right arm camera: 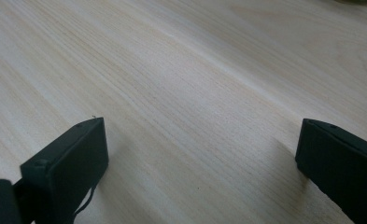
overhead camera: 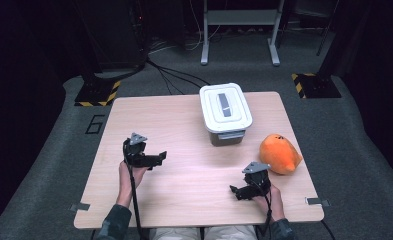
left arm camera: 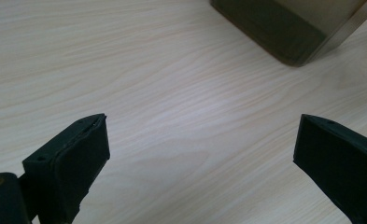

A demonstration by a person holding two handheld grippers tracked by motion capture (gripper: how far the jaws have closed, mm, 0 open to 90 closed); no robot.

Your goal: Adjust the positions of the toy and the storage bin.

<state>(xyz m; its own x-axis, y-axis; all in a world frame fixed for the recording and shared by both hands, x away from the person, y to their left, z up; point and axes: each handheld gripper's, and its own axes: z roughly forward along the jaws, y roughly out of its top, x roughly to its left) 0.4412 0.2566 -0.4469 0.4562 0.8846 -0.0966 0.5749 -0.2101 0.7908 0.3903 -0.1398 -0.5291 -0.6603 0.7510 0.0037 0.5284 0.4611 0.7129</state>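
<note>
Both grippers — left gripper and right gripper — rest wide open and empty on the table, near side of the lidded box, plush toy beside it — seemingly staged for reaching.

A pale wood-grain tabletop carries a lidded white storage box toward its far edge and an orange plush toy at its right.

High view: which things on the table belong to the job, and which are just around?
Job:
- orange plush toy
- lidded white bin
- left gripper, right gripper, both open

Around:
- floor cables
- metal stand
</note>
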